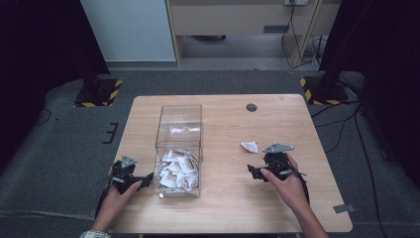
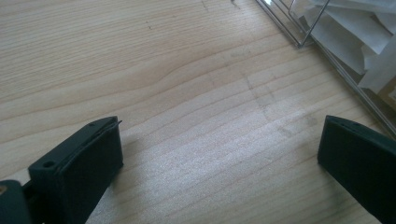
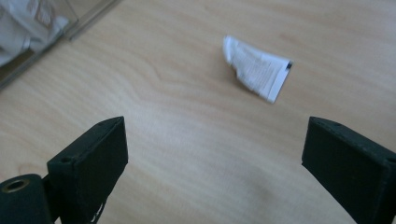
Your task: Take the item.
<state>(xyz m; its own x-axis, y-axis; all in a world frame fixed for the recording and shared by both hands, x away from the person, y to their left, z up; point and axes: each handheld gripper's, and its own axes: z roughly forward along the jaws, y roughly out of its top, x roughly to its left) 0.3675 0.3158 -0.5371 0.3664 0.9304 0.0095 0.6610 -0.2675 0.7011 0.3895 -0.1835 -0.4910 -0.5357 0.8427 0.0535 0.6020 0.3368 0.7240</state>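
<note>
- I had the right gripper (image 1: 265, 171) low over the wooden table (image 1: 277, 208), right half, jaws spread wide with nothing between them.
- White paper sachet (image 3: 257, 67) lay flat on bare wood ahead of that gripper, slightly right of centre in the right gripper view, near it but apart from both jaws.
- In the high view the sachet (image 1: 249, 146) sat just beyond the gripper, well clear of the table's right and far edges; open wood on all sides of it.
- Clear plastic box (image 1: 179, 148) stood left of centre, well apart from the sachet; a pile of sachets (image 1: 176, 171) filled its near end.
- Box corner (image 3: 70, 28) showed upper left in the right gripper view, bare wood between it and the loose sachet.
- Left gripper (image 1: 130, 179) sat near the table's front-left edge, just beside the box's left wall, jaws also wide apart and empty.
- Left gripper view: box wall (image 2: 327, 51) ran along the upper right; bare wood to the left.
</note>
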